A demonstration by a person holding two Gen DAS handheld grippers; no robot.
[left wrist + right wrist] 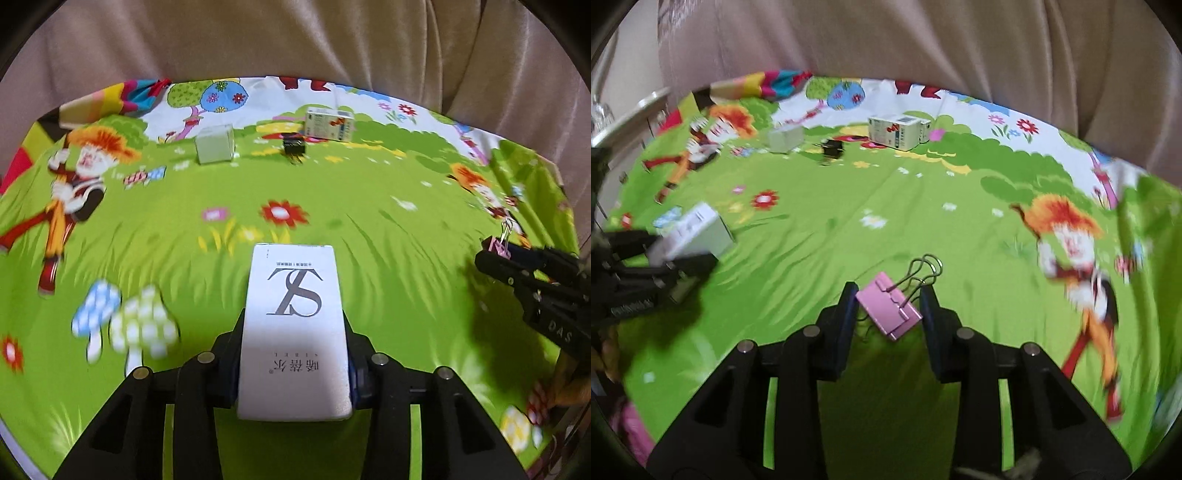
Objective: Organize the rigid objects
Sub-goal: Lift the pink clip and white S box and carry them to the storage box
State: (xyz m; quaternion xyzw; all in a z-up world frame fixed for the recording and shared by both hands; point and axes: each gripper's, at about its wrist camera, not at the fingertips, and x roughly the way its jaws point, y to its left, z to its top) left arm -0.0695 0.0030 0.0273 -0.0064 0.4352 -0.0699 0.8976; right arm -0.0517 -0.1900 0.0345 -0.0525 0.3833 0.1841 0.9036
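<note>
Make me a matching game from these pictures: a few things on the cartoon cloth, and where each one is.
Things:
1. white rectangular box with a large S logo
2. pink metal binder clip
3. small black binder clip
4. pale translucent cube box

Places:
A. between the right gripper fingers
B. far side of the cloth, leftmost
C. in the left gripper
D. far side, between two boxes

Pairs: 1-C, 2-A, 3-D, 4-B

Ahead of both jaws the green cloth (369, 206) lies open and free. Far ahead, three obstacles stand in a row: a pale box (215, 144), a black clip (294, 148), and a printed carton (330, 123).
</note>
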